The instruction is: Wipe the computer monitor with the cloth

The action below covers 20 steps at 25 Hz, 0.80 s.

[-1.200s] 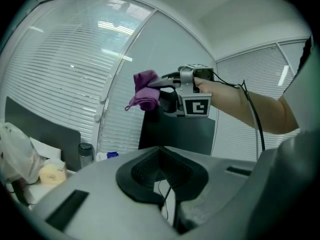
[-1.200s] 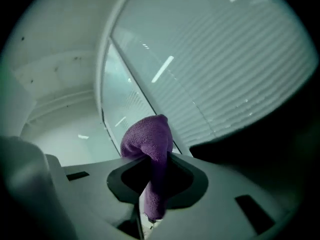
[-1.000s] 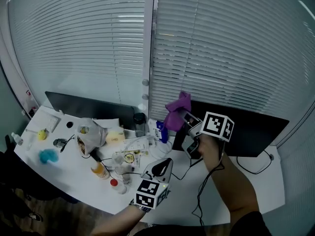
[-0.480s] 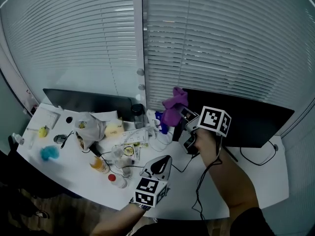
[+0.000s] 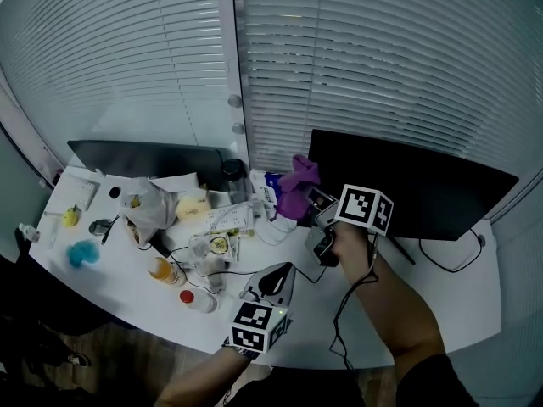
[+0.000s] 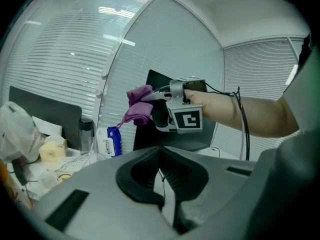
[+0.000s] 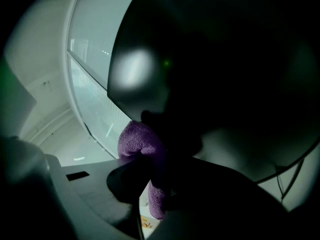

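Note:
A purple cloth (image 5: 297, 186) bunches at the lower left corner of the black monitor (image 5: 407, 185) on the right of the desk. My right gripper (image 5: 310, 200) is shut on the purple cloth (image 7: 145, 154), which fills the gap between its jaws; the dark monitor (image 7: 215, 69) screen looms right in front. In the left gripper view the cloth (image 6: 137, 109) hangs from the right gripper (image 6: 159, 95) before the monitor (image 6: 155, 81). My left gripper (image 5: 273, 283) hovers low over the desk's front, jaws shut (image 6: 161, 176) and holding nothing.
A second dark monitor (image 5: 144, 159) stands at the left. Between them lie a plastic bag (image 5: 144, 210), a dark bottle (image 5: 231, 176), a blue wipes pack (image 5: 271, 185), an orange bottle (image 5: 165, 271), papers and cables. White blinds (image 5: 365, 49) close off the back.
The right gripper with the cloth has moved down and slightly right along the monitor's left edge. The head view has shifted, so the desk sits lower and further left. The left gripper stays put.

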Motion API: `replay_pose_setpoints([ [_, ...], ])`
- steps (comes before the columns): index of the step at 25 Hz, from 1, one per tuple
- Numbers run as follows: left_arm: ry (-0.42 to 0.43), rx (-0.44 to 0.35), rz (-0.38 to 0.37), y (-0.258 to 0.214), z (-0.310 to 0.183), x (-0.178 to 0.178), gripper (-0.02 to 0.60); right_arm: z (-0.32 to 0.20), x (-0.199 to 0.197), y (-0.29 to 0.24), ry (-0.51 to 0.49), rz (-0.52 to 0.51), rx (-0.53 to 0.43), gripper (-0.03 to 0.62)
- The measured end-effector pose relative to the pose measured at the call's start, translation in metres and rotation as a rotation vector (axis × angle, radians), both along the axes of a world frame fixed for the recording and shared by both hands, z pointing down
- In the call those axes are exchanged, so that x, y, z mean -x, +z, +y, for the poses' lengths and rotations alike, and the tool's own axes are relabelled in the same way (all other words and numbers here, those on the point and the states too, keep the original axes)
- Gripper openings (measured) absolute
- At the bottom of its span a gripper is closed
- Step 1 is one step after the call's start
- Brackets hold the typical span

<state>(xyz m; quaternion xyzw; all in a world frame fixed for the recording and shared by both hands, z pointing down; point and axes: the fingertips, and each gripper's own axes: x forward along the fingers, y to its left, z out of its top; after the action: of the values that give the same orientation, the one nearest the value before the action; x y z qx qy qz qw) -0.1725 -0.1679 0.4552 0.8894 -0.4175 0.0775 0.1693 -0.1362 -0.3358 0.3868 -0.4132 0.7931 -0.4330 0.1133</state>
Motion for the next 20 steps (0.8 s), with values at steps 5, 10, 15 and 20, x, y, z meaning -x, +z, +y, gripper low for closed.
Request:
replay_pose_setpoints([
  [5,-0.006,0.041,-0.013,0.020,0.002,0.000,0.006,0.003,-0.002,0.038,0.000,0.003,0.056,0.078],
  [10,-0.008,0.095,-0.022,0.038,-0.001,-0.001,0.006,0.001,-0.004,0.081,0.007,-0.001,0.140,0.078],
  [15,-0.009,0.138,-0.033,0.063,0.005,0.000,0.006,0.009,-0.008,0.128,0.018,-0.007,0.204,0.078],
  [20,-0.012,0.177,-0.048,0.083,0.005,0.005,0.006,0.013,-0.009,0.173,0.027,-0.005,0.271,0.078],
])
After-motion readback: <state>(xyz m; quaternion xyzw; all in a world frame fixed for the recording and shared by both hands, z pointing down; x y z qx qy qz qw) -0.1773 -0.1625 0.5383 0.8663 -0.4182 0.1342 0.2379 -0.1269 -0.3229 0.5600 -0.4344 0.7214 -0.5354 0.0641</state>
